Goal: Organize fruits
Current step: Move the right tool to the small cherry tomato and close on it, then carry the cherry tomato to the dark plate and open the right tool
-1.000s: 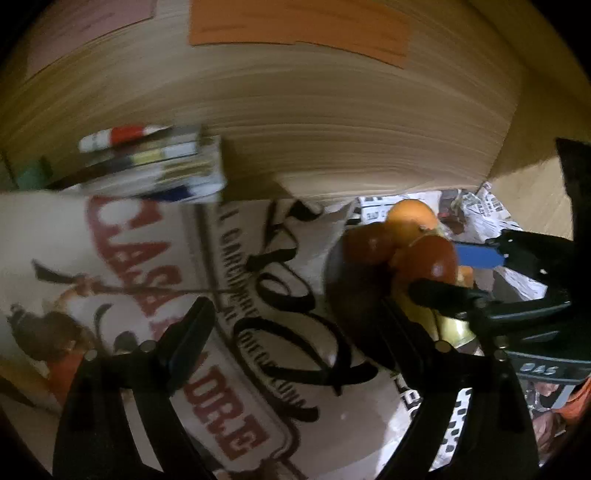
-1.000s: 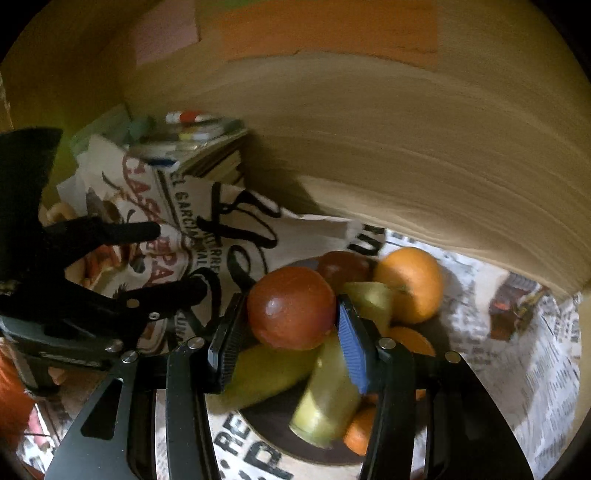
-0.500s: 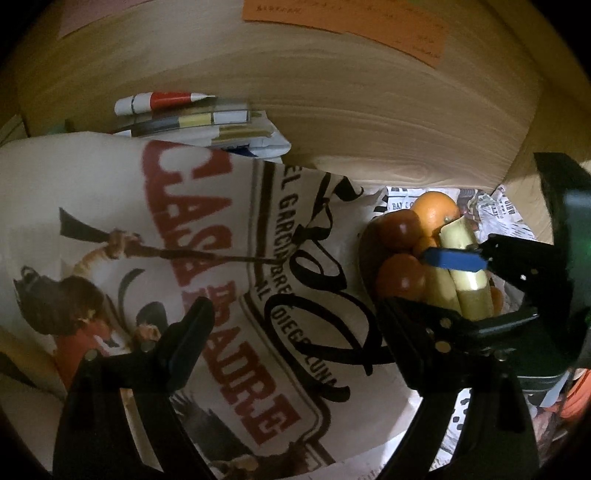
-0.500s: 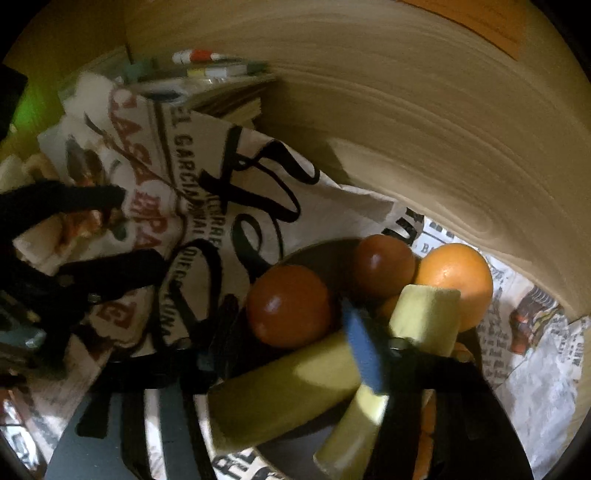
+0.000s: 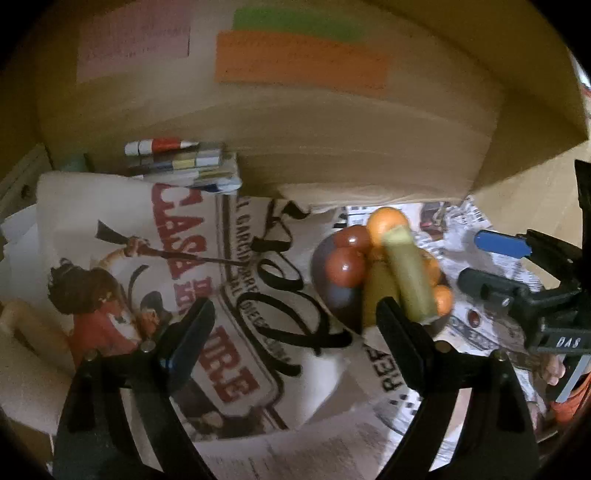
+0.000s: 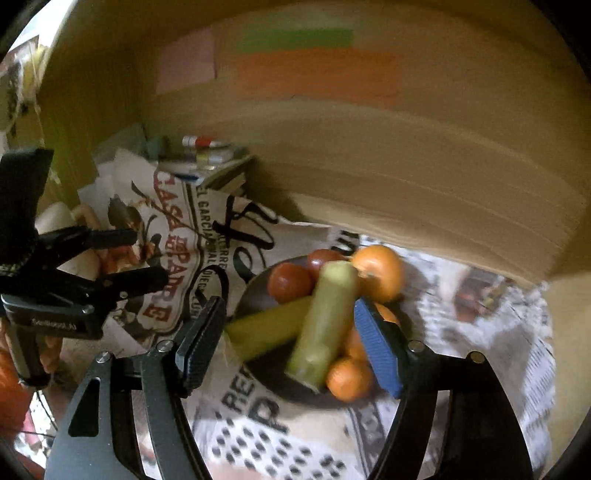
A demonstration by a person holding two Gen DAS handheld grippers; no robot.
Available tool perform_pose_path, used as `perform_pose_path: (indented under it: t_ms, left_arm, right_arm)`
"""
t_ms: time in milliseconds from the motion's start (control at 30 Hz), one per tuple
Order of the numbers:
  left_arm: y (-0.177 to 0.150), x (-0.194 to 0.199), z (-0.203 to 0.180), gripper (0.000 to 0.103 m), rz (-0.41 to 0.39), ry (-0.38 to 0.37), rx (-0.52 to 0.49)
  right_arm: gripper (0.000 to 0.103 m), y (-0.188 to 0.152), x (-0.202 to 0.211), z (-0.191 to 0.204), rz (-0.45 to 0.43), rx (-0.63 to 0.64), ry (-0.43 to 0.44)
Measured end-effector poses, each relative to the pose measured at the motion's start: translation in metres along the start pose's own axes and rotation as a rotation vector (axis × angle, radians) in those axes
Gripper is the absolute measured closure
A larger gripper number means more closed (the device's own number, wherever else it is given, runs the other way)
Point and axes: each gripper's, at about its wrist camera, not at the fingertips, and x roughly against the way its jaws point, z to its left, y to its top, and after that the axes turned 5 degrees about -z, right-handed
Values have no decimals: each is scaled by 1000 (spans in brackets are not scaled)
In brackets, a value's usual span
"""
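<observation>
Now, from the left gripper [image 5: 295,325], fingers apart and empty, the fruit sits piled in the bowl [image 5: 332,295], while the right gripper [image 6: 291,332], fingers spread, has just released its tomato [image 6: 290,282] there.

Wooden back wall [image 5: 332,147], pale grain, dim warm light. Pink note [image 5: 133,44], green note [image 5: 295,22], orange note [image 5: 303,62] stuck on it. Newspaper [image 6: 480,332] covers tabletop. Stack of books [image 5: 184,166] against wall.

Fruits [image 6: 321,314] piled in bowl [image 6: 255,291] on newspaper [image 6: 480,332]; poster [image 5: 207,266] left; markers [image 5: 173,157] behind poster.
</observation>
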Motion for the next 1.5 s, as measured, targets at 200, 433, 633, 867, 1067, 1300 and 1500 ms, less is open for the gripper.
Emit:
perform_pose_path:
  t_ms: [200,433,633,867,1067,1300,1500]
  left_arm:
    - [-15,26,-33,13,-33,-13,-26]
    - [-41,34,-65,13,-29,-12,-54]
    - [-56,22,-72,27,19,-40,-17]
    - [-64,7,-76,39,69,-43,-31]
    - [-69,-6,-81,56,120,-79,-48]
    - [-80,1,-100,59,139,-140,-65]
    - [-91,15,-122,61,152,-209,-73]
  right_arm:
    - [34,-29,41,-23,-27,-54,-51]
    - [34,-68,52,-46,18,-102,-98]
    - [48,-94,20,-67,139,-139,-100]
    - [65,-102,-19,-86,242,-193,-76]
    - [84,-103,-31,-85,261,-172,-88]
    - [84,-100,0,-85,197,-191,-73]
    - [84,-100,48,-73,104,-198,-69]
